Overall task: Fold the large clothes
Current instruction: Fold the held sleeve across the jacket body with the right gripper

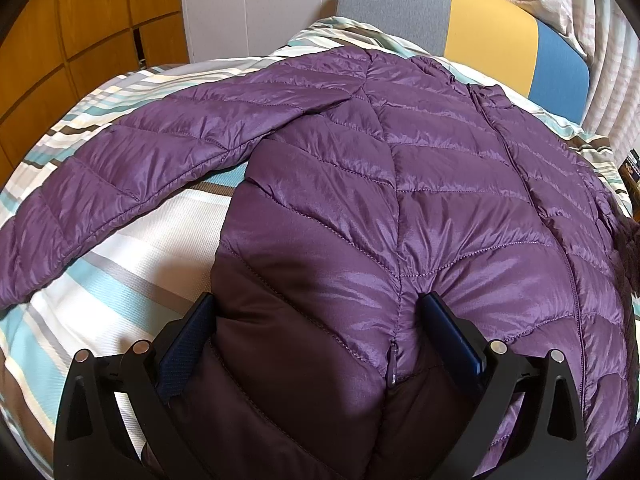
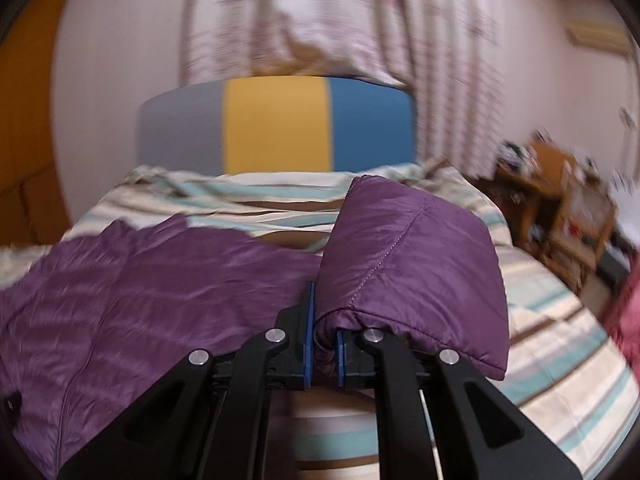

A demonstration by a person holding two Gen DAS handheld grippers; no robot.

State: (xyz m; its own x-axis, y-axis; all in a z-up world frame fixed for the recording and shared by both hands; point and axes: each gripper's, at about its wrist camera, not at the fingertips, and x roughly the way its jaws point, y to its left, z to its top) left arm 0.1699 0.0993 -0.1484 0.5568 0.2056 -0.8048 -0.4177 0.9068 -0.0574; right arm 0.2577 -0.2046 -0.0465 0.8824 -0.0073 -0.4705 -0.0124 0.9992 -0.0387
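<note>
A purple quilted down jacket [image 1: 420,168] lies spread on the striped bed cover [image 1: 132,248], front up, zipper closed, one sleeve [image 1: 132,160] stretched out to the left. My left gripper [image 1: 316,308] is open, its jaws wide apart on either side of the jacket's lower hem area, with the fabric bulging between them. In the right wrist view my right gripper [image 2: 322,336] is shut on the cuff end of the other sleeve [image 2: 412,268], which is lifted above the bed. The jacket body [image 2: 140,288] lies to its left.
A headboard in grey, yellow and blue panels [image 1: 488,36] stands at the far end of the bed, with curtains [image 2: 320,16] behind it. Wooden cabinets [image 1: 60,40] are on the left. A wooden bedside shelf with clutter [image 2: 560,204] stands to the right of the bed.
</note>
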